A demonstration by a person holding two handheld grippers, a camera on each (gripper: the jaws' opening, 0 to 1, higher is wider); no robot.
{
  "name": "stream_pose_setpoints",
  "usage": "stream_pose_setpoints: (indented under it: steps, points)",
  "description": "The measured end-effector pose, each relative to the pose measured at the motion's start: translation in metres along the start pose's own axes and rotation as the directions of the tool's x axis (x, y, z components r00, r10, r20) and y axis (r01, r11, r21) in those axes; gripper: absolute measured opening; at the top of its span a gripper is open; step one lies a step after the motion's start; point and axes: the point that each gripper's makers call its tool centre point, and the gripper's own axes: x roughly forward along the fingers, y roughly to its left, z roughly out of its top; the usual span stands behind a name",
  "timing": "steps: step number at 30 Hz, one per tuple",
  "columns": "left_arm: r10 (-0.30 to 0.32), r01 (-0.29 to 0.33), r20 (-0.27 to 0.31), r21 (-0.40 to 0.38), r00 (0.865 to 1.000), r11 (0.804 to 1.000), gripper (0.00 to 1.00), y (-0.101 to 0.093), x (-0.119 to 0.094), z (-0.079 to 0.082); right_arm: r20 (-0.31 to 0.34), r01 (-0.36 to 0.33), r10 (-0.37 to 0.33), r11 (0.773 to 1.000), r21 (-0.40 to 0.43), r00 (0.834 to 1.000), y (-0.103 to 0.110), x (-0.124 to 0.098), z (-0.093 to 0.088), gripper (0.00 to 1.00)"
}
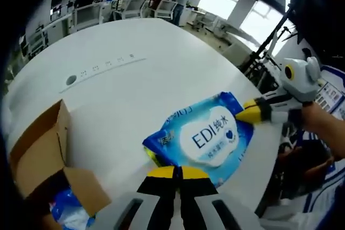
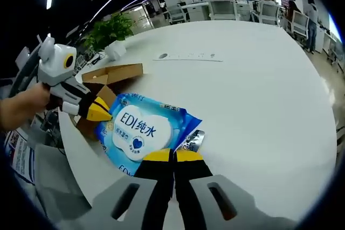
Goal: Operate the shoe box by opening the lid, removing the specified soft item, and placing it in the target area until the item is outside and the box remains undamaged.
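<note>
Your left gripper (image 1: 177,173) is pressed together on one end of the wipes pack (image 1: 202,136), and your right gripper (image 2: 173,156) pinches the opposite end, so the pack (image 2: 143,133) spans between both tools over the white table (image 1: 124,87). The pack is outside the box (image 1: 46,157), which sits open just beside it on the table (image 2: 253,79), with more blue packaging inside.

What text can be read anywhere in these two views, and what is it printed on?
"EDI 纯水": on the white label of the blue wet-wipes pack, also readable in the left gripper view.
Smaller print under it and along the pack's edge: too blurred to read.
Markings on the table's inset strip: too small to read.
</note>
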Motion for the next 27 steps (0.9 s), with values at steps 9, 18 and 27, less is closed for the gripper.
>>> stream_pose_setpoints:
  steps: [9, 18, 27]
  points:
    - [0.004, -0.005, -0.041, -0.005, 0.999, 1.000, 0.01, 0.004, 0.016, -0.014, -0.036, -0.009, 0.010, 1.000, 0.007, 0.999, -0.009, 0.017, -0.016, 0.00]
    - [0.006, -0.006, -0.078, 0.000, 0.997, 1.000, 0.01, 0.006, 0.029, -0.024, -0.062, -0.014, 0.015, 1.000, 0.021, 0.998, -0.016, 0.028, -0.027, 0.00]
    - [0.000, -0.001, -0.080, -0.012, 0.997, 1.000, 0.01, 0.008, 0.031, -0.026, -0.056, -0.019, 0.020, 1.000, 0.017, 0.998, -0.017, 0.028, -0.026, 0.00]
